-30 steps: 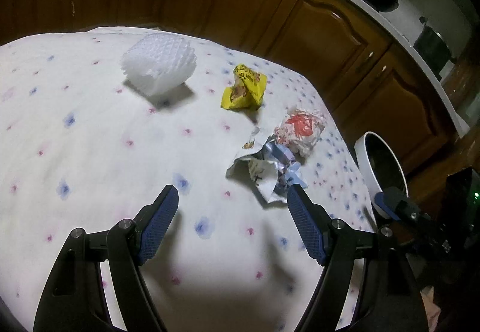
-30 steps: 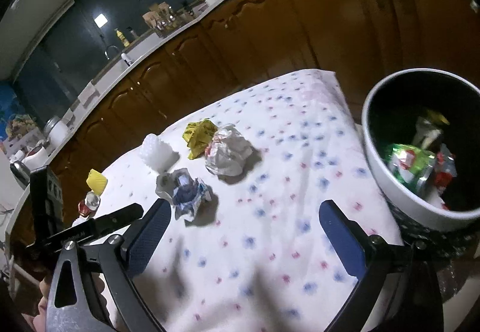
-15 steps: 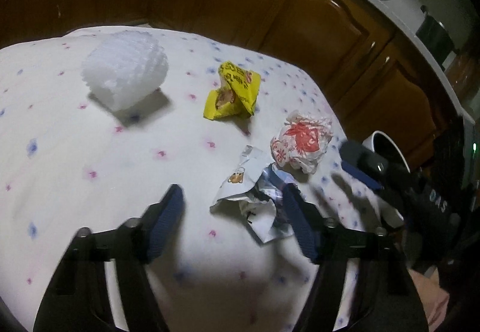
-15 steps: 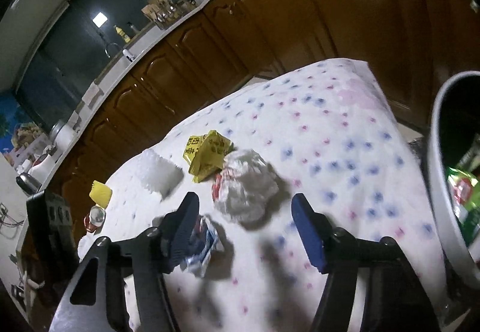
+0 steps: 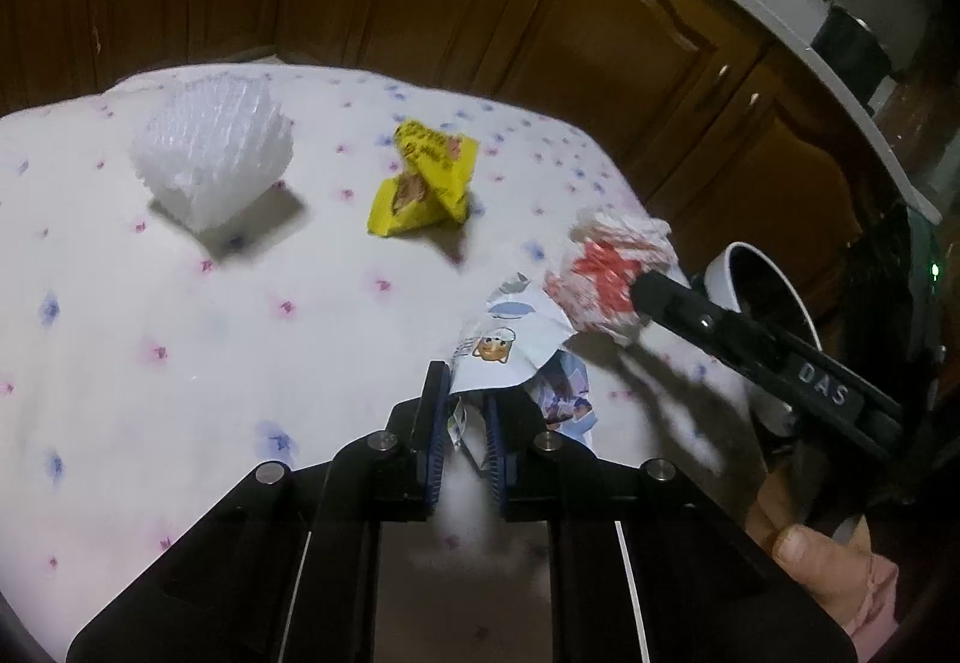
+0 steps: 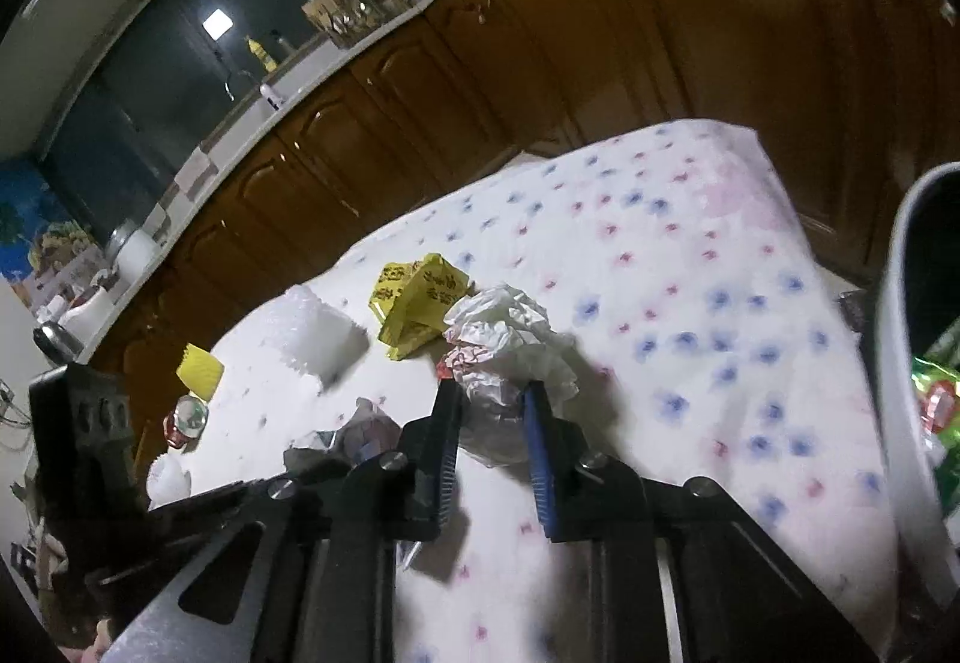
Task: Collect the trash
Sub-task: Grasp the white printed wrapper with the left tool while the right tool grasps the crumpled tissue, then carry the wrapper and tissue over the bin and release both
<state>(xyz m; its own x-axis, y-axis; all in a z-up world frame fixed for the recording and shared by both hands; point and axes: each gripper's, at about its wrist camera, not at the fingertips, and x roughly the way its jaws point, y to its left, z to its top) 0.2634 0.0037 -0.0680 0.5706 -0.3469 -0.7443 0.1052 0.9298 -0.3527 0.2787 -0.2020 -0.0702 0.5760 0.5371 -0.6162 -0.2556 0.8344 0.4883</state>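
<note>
The crumpled printed wrapper (image 5: pixel 510 345) is being pinched by the left gripper (image 5: pixel 467 435) — its jaws are being held nearly together on the wrapper's lower edge, with the rest of the paper fanning out above the blue pads. The wrapper is being kept low over the flowered tablecloth (image 5: pixel 180 363) covering the surface, near its right edge.

The white-and-red paper ball (image 6: pixel 510 345) is being clamped by the right gripper (image 6: pixel 489 423), jaws pressed in on both sides of the wad, which is bulging up between the pads. In the left wrist view the same ball (image 5: pixel 612 273) is being seen just beside the printed wrapper, with one black finger (image 5: pixel 720 321) of the right gripper lying against it.

Further back, the yellow snack packet (image 5: pixel 426 177) is being left lying on the cloth — touching or just behind the paper ball in the right wrist view (image 6: pixel 414 303). The white foam net (image 5: pixel 210 159) is being left well to the left of the packet. The white bin (image 6: pixel 912 363) is being glimpsed at the right edge, beside the surface, with green and red wrappers (image 6: pixel 942 393) inside it. Dark wooden cabinets (image 5: pixel 480 3) are being shown behind.
</note>
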